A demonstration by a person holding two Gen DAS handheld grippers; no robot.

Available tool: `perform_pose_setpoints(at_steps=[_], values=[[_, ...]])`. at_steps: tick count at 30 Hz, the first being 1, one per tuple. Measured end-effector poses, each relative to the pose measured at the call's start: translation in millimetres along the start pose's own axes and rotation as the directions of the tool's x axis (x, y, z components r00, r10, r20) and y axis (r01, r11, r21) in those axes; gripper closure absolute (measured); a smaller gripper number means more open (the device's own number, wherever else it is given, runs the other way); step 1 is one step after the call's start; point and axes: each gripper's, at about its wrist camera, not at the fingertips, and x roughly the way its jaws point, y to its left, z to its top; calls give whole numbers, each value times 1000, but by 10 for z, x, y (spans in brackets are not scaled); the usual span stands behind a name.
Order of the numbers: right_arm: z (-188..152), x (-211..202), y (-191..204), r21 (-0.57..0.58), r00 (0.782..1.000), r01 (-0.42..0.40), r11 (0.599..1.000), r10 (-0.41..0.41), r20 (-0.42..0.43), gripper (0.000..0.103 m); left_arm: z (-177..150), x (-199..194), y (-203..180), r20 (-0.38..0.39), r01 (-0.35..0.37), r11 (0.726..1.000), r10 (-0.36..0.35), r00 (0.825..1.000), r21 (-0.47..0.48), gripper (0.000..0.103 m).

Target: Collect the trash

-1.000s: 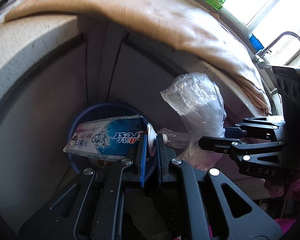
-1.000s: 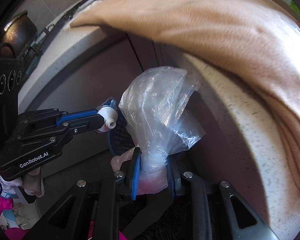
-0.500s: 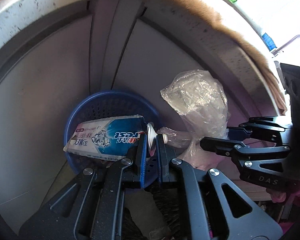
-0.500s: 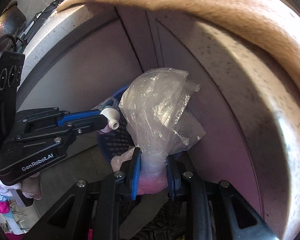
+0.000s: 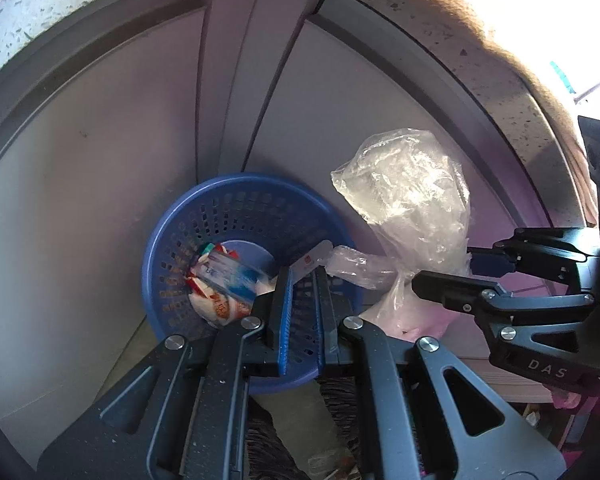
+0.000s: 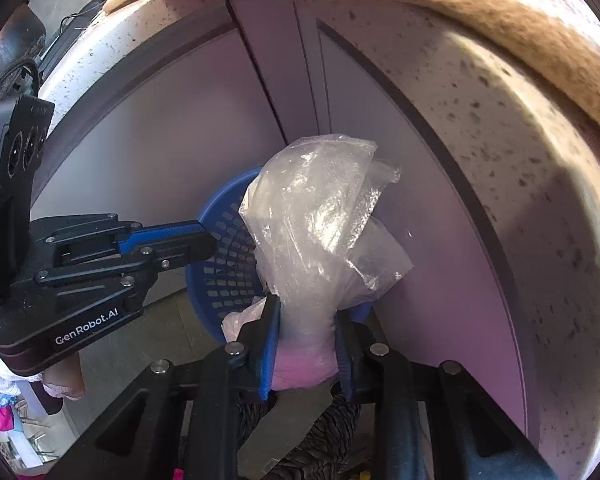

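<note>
Dropped from the left hand-held gripper (image 5: 300, 280), the toothpaste tube (image 5: 228, 276) is now lying inside the blue basket (image 5: 180, 240), jaws standing slightly apart and empty. Only the left view is showing that; the right hand-held gripper (image 6: 306, 316) is pinching the plastic bag (image 6: 316, 216) beside the basket.

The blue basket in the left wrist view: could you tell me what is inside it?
The blue basket holds a toothpaste tube on crumpled wrappers. The left gripper covers its near side.
</note>
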Motion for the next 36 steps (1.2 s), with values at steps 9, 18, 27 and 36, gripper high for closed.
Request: perform_pose_setpoints(at_steps=[9, 18, 27, 36], values=[[6, -41, 53, -4, 1000, -7, 1000, 7, 9, 62, -1, -107, -58, 4, -38, 999, 38, 999, -8, 83], [-17, -128, 137, -6, 1000, -17, 1000, 18, 19, 54, -12, -161, -71, 10, -51, 999, 51, 999, -2, 83], [88, -197, 71, -9, 999, -29, 1000, 29, 36, 54, 25, -331, -90, 30, -67, 998, 66, 997, 20, 83], [48, -456, 73, -14, 996, -50, 999, 50, 79, 44, 78, -626, -102, 83, -84, 996, 81, 993, 41, 74]])
